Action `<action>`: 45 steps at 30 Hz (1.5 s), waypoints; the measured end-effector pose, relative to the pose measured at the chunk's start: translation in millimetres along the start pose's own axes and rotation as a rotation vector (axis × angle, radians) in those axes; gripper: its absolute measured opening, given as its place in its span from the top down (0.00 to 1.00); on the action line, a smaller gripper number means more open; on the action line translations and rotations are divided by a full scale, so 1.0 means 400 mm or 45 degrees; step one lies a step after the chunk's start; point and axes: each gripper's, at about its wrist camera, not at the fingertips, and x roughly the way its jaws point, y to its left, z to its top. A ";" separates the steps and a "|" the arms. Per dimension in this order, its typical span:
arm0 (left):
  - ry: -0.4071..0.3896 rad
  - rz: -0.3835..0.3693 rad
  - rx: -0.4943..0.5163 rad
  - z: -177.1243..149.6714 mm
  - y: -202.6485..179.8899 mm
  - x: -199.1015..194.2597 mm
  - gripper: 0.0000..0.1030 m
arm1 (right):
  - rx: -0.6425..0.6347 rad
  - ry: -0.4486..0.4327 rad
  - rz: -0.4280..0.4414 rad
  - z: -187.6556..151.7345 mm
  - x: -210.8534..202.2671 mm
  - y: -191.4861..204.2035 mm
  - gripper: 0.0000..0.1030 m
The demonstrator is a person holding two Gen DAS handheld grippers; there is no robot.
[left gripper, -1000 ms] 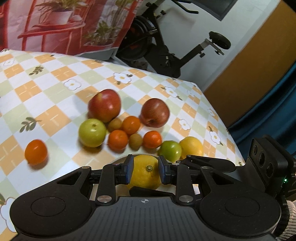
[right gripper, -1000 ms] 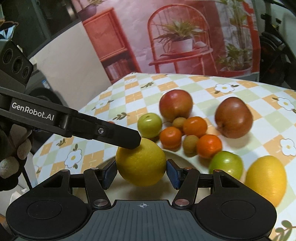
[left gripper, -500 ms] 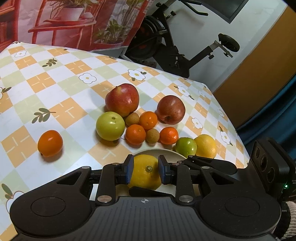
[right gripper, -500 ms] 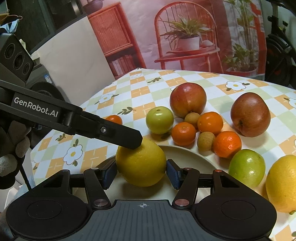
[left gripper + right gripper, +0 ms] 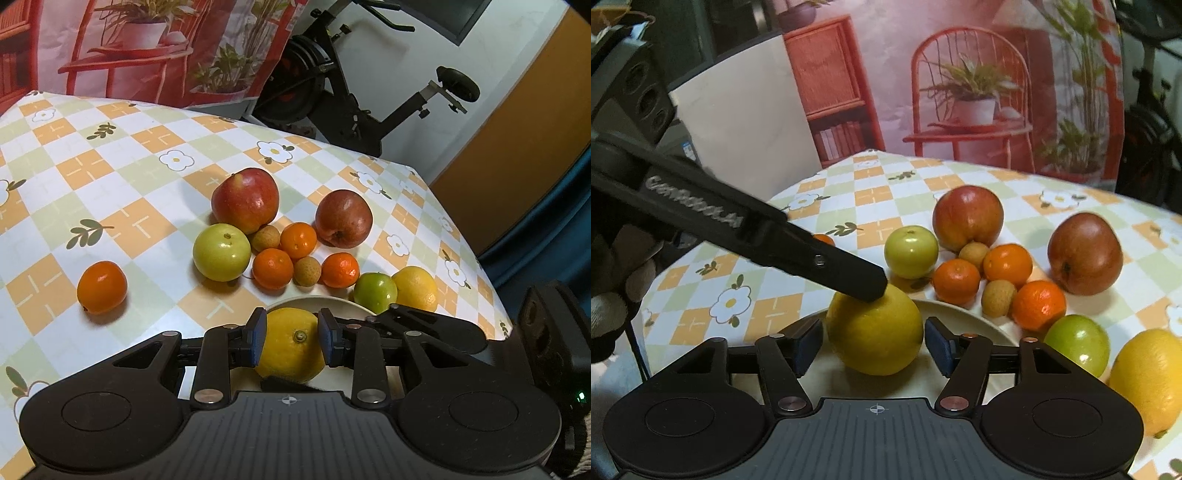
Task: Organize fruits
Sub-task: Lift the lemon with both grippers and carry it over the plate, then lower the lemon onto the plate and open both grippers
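Right wrist view: the lemon (image 5: 874,334) sits on the cream plate (image 5: 975,321), low centre. The right gripper (image 5: 874,345) has just been opening, pads clear; the left gripper (image 5: 293,338) is clenched on it. Next, release and withdrawal seem called for.

- plate (image 5: 343,303) mostly hidden behind left gripper (image 5: 292,335) and lemon (image 5: 291,345)
- far orange (image 5: 824,239) mostly hidden behind gripper finger
- second lemon (image 5: 1148,380) cut off at right edge
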 end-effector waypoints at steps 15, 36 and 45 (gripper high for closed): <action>-0.032 0.019 -0.017 -0.015 -0.010 0.001 0.63 | 0.022 -0.229 -0.135 -0.086 -0.151 -0.047 0.39; -0.282 0.182 0.104 -0.061 -0.139 -0.058 0.64 | 0.165 -0.373 -0.487 -0.151 -0.235 -0.255 0.38; -0.349 0.269 0.067 -0.077 -0.130 -0.071 0.64 | 0.218 -0.401 -0.482 -0.167 -0.237 -0.269 0.38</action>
